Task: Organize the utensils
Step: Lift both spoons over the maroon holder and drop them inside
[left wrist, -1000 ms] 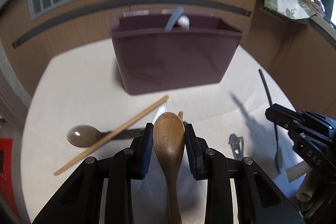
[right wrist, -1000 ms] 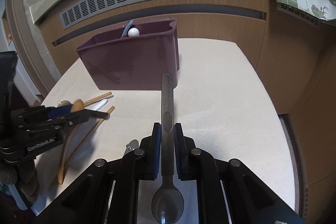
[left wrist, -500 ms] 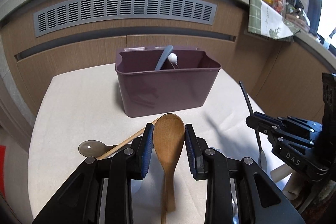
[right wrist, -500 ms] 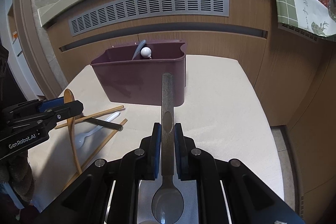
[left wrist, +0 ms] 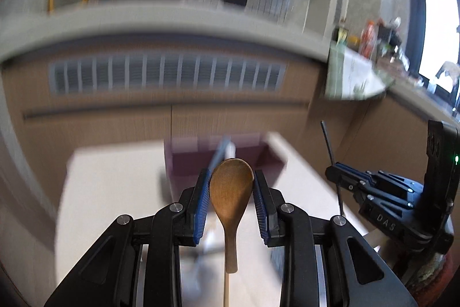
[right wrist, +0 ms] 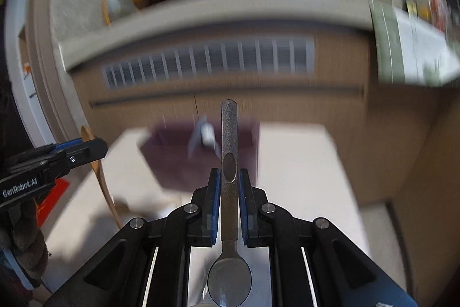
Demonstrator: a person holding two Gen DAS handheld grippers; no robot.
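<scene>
My left gripper (left wrist: 231, 177) is shut on a wooden spoon (left wrist: 231, 197), bowl forward, handle hanging down, lifted high above the table. My right gripper (right wrist: 229, 177) is shut on a grey metal spoon (right wrist: 229, 151), handle forward, bowl toward the camera. The purple utensil bin (right wrist: 178, 163) stands blurred on the white table beyond both grippers; it also shows in the left wrist view (left wrist: 187, 160), with a grey utensil and a white ball-ended one inside. The right gripper with its spoon shows at the right of the left view (left wrist: 336, 176). The left gripper shows at the left of the right view (right wrist: 95, 147).
The white table (right wrist: 302, 163) stands against a wooden cabinet wall with a grey vent grille (left wrist: 166, 75). A grey counter ledge (left wrist: 172, 19) runs above. A green cloth (right wrist: 402, 48) hangs at the right. Loose utensils on the table are blurred below the left gripper.
Both grippers have risen and tilted upward with their spoons. The bin now sits lower and smaller in both views, and the background is motion-blurred.
</scene>
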